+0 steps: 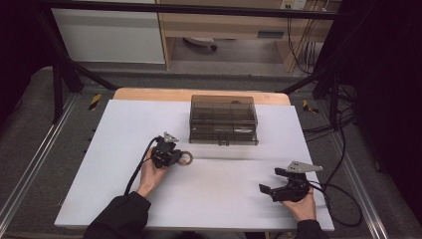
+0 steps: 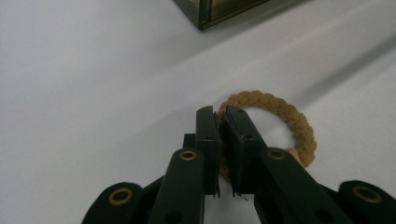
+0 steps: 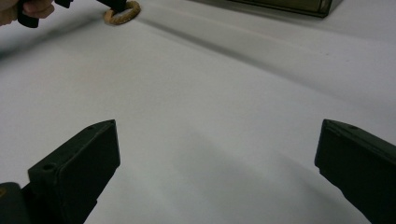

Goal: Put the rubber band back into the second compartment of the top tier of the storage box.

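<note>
The braided ring (image 1: pixel 186 159) lies flat on the white bench (image 1: pixel 109 149), left of centre in the high view and below the lower left corner of the smoky transparent box (image 1: pixel 223 120). The left tool (image 1: pixel 175 157) meets the ring at its left edge. In the left gripper view the two black jaws stand nearly together at centre frame, clamped across the near-left arc of the ring (image 2: pixel 280 121): one jaw lies outside the loop, the other inside it, and the braid is pinched between the pads. The rest of the loop extends to the right of the jaws and rests on the bench.

The right tool (image 1: pixel 272 185) sits in the lower right of the high view, well apart from the ring, with its jaws spread wide and nothing between them.

The high view gives the layout of both hands, the box and the ring, but the grip itself is too small to read there. The right gripper view shows the ring (image 3: pixel 122 12) far off at upper left
</note>
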